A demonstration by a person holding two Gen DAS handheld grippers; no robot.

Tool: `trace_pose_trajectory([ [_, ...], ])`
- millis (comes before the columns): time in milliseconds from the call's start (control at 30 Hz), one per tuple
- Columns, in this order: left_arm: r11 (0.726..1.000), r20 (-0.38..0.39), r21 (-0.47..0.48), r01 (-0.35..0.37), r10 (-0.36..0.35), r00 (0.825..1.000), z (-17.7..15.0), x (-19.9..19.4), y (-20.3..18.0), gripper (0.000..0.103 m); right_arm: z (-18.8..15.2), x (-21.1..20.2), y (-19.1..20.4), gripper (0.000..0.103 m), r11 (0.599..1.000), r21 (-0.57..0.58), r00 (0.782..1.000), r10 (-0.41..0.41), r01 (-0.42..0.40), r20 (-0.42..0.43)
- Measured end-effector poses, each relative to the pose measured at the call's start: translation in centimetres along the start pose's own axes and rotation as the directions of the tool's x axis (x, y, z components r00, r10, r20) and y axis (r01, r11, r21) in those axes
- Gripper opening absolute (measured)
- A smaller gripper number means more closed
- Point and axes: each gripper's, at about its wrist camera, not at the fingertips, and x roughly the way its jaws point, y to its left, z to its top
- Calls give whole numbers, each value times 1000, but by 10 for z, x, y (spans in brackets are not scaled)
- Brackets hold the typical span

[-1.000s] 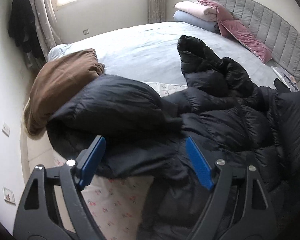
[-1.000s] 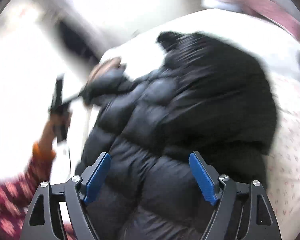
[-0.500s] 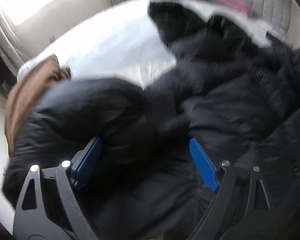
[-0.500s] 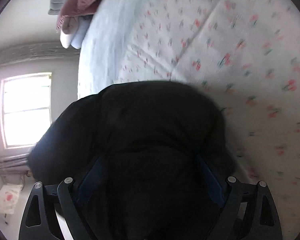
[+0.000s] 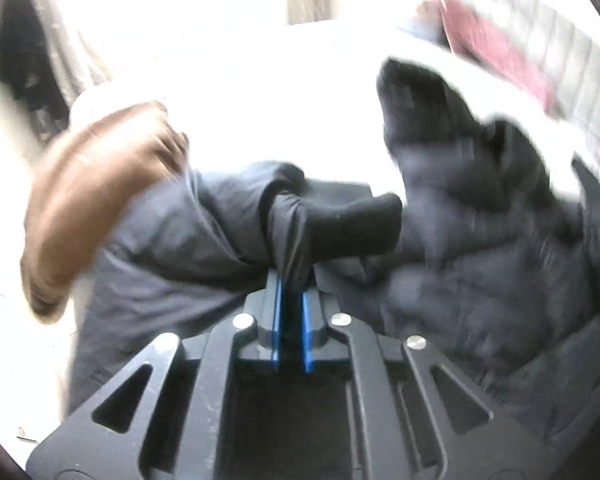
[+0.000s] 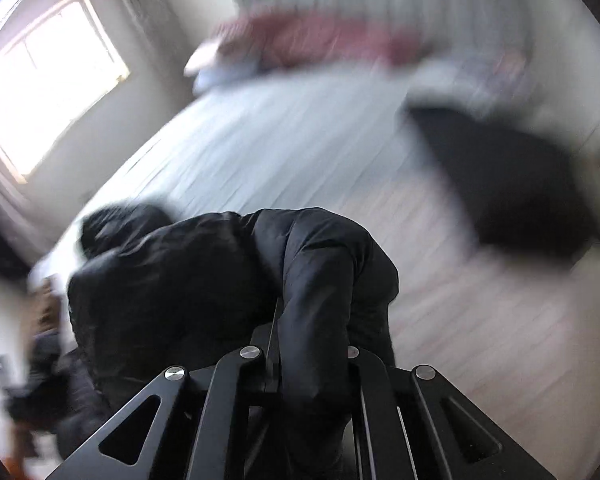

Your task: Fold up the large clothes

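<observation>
The left tongs are clamped tight on a fold of the black puffer jacket, with the blue pads almost together and a pinch of shiny dark fabric squeezed up between them. Just ahead of these tongs the jacket's sleeve sticks out to the right, ending in a knit cuff. The bulk of the quilted jacket lies ahead and to the right of the left tongs, spread over the bed. To the left and ahead of them sits a brown garment, touching the jacket's edge. Far ahead on the right, pink pillows rest against a grey padded headboard; all of this is blurred.

The right tongs are closed on another part of the jacket: a thick bunch of black cloth fills the gap between the fingers and hides the pads. From there the jacket hangs ahead and to the left. Beyond it stretches the pale bed sheet, with a separate dark piece of cloth ahead on the right, well apart from the tongs. A bright window lies far to the left.
</observation>
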Motion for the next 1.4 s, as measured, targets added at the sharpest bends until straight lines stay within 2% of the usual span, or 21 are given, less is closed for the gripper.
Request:
trace_pose_trajectory([
  [67,999,70,-46,-29,32,997,22,-20,20,6,24,-20,-23,8,988,-24,984,-149,152,93],
  [167,991,158,-101,-89,105,982,57,-44,48,6,54,-40,-63,7,922,-8,904,-378,387,201],
  [333,982,214,-158,-103,136,967,83,-64,70,6,76,-40,-126,6,792,43,769,-602,608,213],
  [433,977,232,-185,-108,151,961,85,-65,76,6,78,-33,-161,6,720,71,705,-692,691,155],
  [500,967,225,-218,-135,184,957,77,-60,91,6,65,-35,-183,6,702,98,693,-712,705,111],
  [567,935,166,-272,-228,279,946,63,-47,115,6,46,-31,-202,7,691,94,689,-722,716,62],
  [600,900,111,-297,-318,363,925,55,-40,128,6,35,-24,-209,7,693,83,693,-720,716,36],
  [667,733,-67,-289,-616,627,776,36,-21,155,12,16,-10,-228,10,705,80,708,-706,705,-22],
  [700,643,-148,-268,-717,708,690,26,-14,169,19,7,-7,-234,18,712,88,717,-695,697,-60],
  [733,582,-203,-256,-772,748,632,18,-9,183,25,1,-3,-244,23,707,103,714,-691,700,-113],
  [767,566,-220,-259,-783,755,618,15,-9,189,41,-7,-3,-244,38,700,113,709,-690,705,-145],
  [800,560,-224,-277,-781,752,619,12,-11,195,59,-11,-4,-250,58,697,136,710,-683,704,-173],
  [833,564,-209,-291,-773,751,627,13,-15,195,65,-12,-7,-254,65,701,166,720,-671,694,-176],
  [900,563,-175,-296,-772,762,623,22,-21,189,67,-10,-14,-253,73,702,202,730,-663,683,-164],
  [933,580,-158,-298,-758,753,639,30,-23,183,68,-6,-18,-252,73,711,217,743,-650,669,-162],
  [1000,654,-103,-300,-694,701,705,46,-26,156,73,2,-19,-245,74,740,234,776,-613,630,-150],
  [1067,754,-40,-277,-596,610,791,57,-28,118,79,7,-21,-223,75,777,230,809,-574,586,-126],
  [1133,830,1,-237,-505,520,854,60,-26,82,80,18,-6,-195,77,829,201,853,-513,522,-97],
  [1267,976,40,-101,-195,200,979,53,-25,-30,81,17,10,-116,78,925,115,932,-356,362,-71],
  [1333,999,27,-12,-38,38,999,39,-22,-84,81,0,11,-65,78,972,53,972,-224,228,-71],
  [1400,994,8,83,70,-70,997,14,-24,-129,81,-22,11,-24,80,992,-3,989,-124,124,-79],
])
